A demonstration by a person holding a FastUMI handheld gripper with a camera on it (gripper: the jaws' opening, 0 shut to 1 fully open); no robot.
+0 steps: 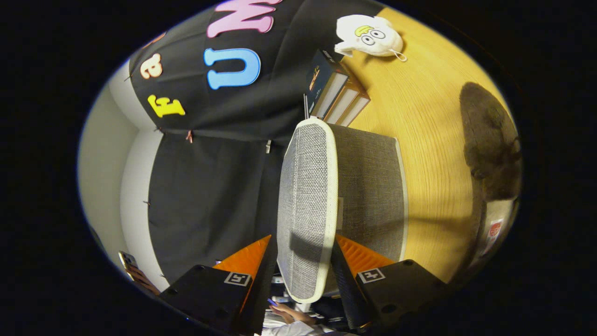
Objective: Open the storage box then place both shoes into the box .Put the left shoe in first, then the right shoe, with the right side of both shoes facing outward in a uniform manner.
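- Our gripper [304,261] has its two fingers pressed on the lid [308,205] of the storage box [373,186], one on each side, so the lid is clamped between them
- We think the lid is held like this so it swings up and stays off the box mouth
- The grey cloth box sits on the wooden table [419,116], just past the fingers; we cannot see inside it, so we cannot tell if it holds anything
- A brown fuzzy shoe [489,140] lies on the table beside the box, not in it yet
- Beyond the box stand some books [336,93], close together
- Farthest off rests a white soft toy [368,35]
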